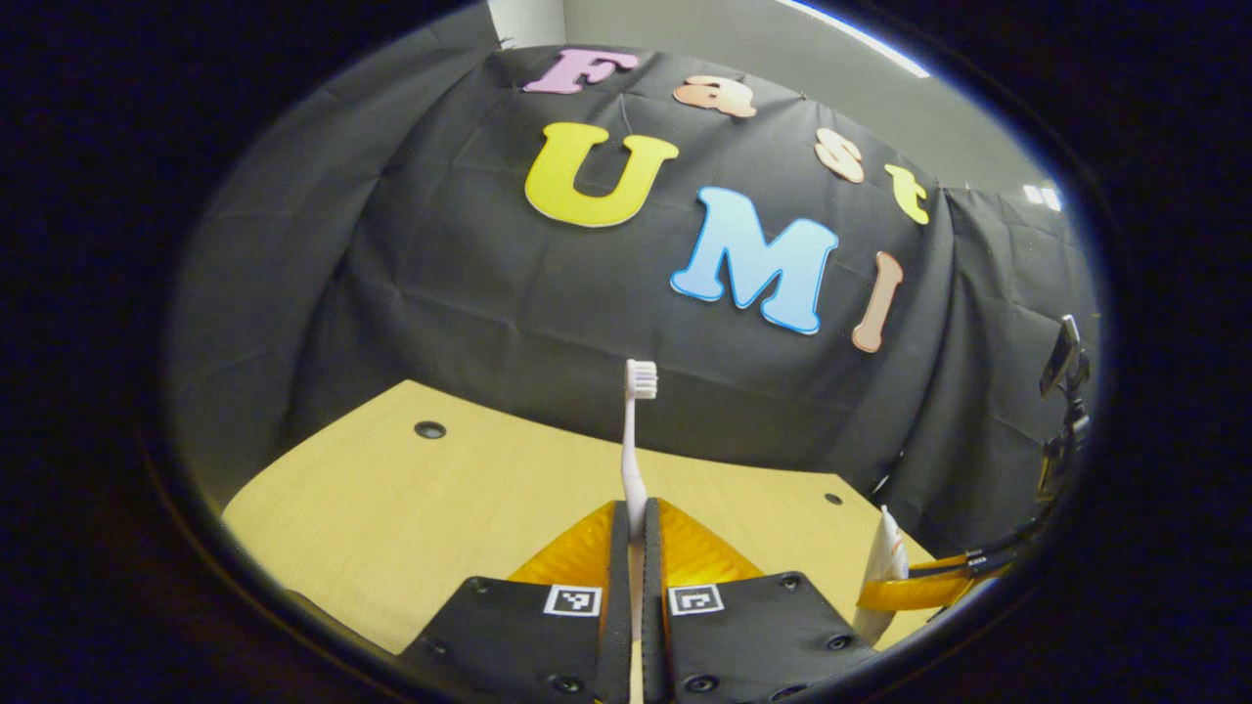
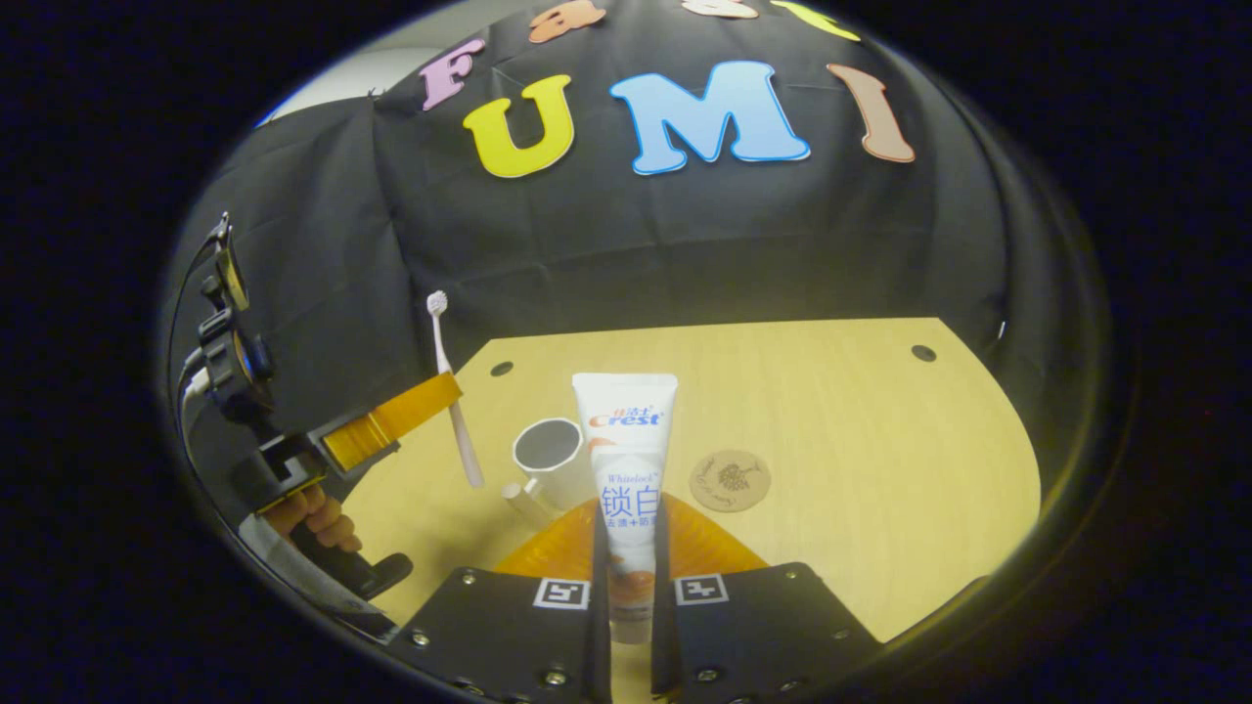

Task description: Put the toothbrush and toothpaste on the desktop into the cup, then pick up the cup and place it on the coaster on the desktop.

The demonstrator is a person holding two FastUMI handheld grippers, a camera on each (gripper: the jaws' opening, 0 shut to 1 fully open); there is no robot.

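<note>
place: recording booth | evidence: black cloth wall (image 2: 685, 244); bare wooden desktop (image 2: 861, 430); clamp-mounted device (image 2: 227, 332)

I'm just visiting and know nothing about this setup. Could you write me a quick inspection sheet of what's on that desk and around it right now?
Surface: pale wooden desktop with small round holes.
Job's things: toothbrush held upright, bristles up; toothpaste tube held upright; cup standing on the desktop, nothing inside seen; round coaster lying bare to its right.
Clutter: nothing seen.
Grippers: left gripper fingers shut on the toothbrush handle; right gripper fingers shut on the toothpaste. A hand holds the left one.
Cables: dark leads behind the right gripper.
Surroundings: black cloth wall.
</note>
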